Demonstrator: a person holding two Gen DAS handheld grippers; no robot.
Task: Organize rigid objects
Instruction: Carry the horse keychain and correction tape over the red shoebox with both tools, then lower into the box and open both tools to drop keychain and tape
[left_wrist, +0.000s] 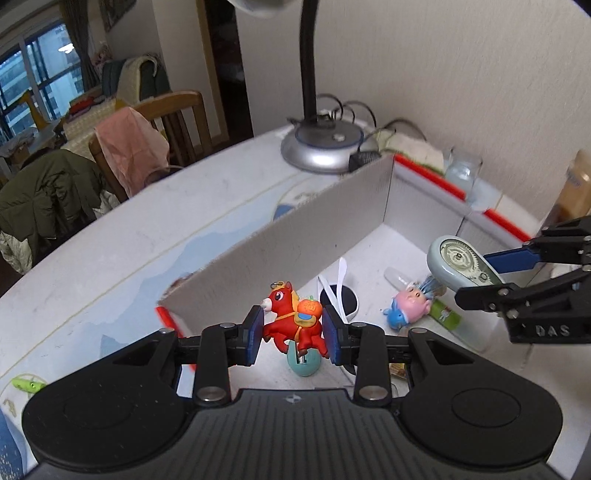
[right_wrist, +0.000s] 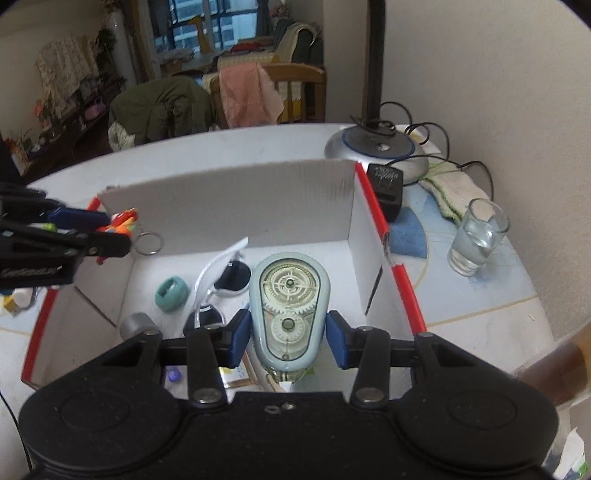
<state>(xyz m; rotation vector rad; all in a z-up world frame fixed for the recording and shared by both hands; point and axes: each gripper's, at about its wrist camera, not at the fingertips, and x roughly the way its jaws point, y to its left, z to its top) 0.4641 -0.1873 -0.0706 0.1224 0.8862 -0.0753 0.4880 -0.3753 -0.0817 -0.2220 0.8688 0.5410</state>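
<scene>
My left gripper (left_wrist: 293, 332) is shut on a red toy horse (left_wrist: 291, 317) with an orange pumpkin on its back, held above the near end of an open white cardboard box (left_wrist: 295, 236). The horse's key ring (right_wrist: 148, 243) shows in the right wrist view, beside the left gripper (right_wrist: 107, 230) at the box's left wall. My right gripper (right_wrist: 286, 334) is shut on a pale blue correction-tape dispenser (right_wrist: 289, 310) with see-through gears, held over the box (right_wrist: 229, 199). From the left wrist view the dispenser (left_wrist: 461, 264) hangs in the right gripper (left_wrist: 487, 271) above the box's right side.
Inside the box lie a teal egg-shaped sharpener (left_wrist: 304, 363), a black disc with a white strap (left_wrist: 341, 301), a pink and blue doll (left_wrist: 408, 304) and a grey cylinder (right_wrist: 136, 325). A desk lamp base (left_wrist: 321, 144), a black adapter (right_wrist: 386, 188), a glass of water (right_wrist: 476, 236) and a cloth (right_wrist: 454, 192) stand beyond.
</scene>
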